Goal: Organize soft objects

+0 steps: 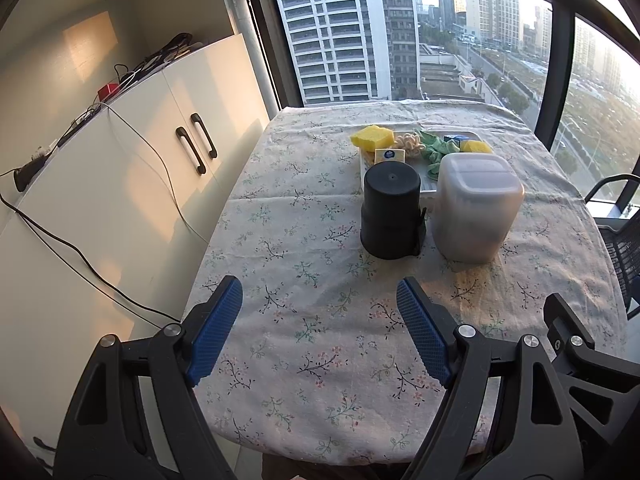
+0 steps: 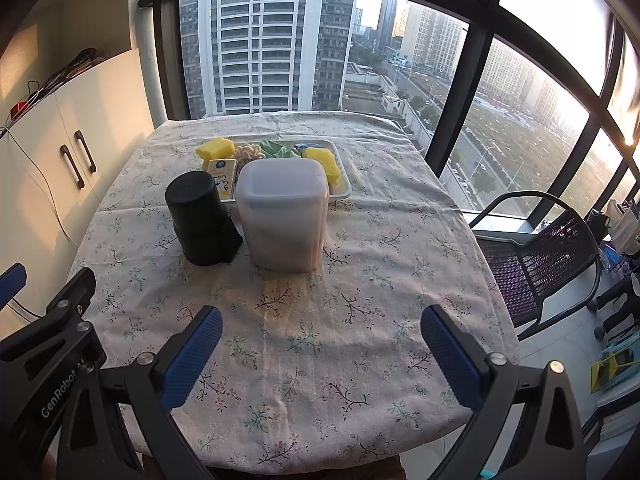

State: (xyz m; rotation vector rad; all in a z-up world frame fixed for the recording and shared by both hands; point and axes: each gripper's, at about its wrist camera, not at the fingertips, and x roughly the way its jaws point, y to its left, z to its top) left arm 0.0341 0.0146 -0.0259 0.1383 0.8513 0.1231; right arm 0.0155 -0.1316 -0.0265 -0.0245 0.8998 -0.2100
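A white tray (image 1: pixel 432 188) (image 2: pixel 343 184) at the far side of the table holds two yellow sponges (image 1: pixel 372 137) (image 2: pixel 216 148), a cream scrunchie (image 1: pixel 408 143) (image 2: pixel 250 152), green cloth (image 1: pixel 438 148) (image 2: pixel 278 148) and a small yellow carton (image 1: pixel 390 156) (image 2: pixel 222 172). In front of it stand a black cylindrical container (image 1: pixel 390 212) (image 2: pixel 200 220) and a lidded translucent box (image 1: pixel 476 208) (image 2: pixel 284 216). My left gripper (image 1: pixel 320 300) hovers open over the near tablecloth with nothing between its fingers. My right gripper (image 2: pixel 322 324) is open and empty too, well short of the containers.
The flowered tablecloth (image 1: pixel 304 280) covers the table. A white cabinet (image 1: pixel 132 184) with cables stands to the left, a large window behind, and a black mesh chair (image 2: pixel 536 264) to the right.
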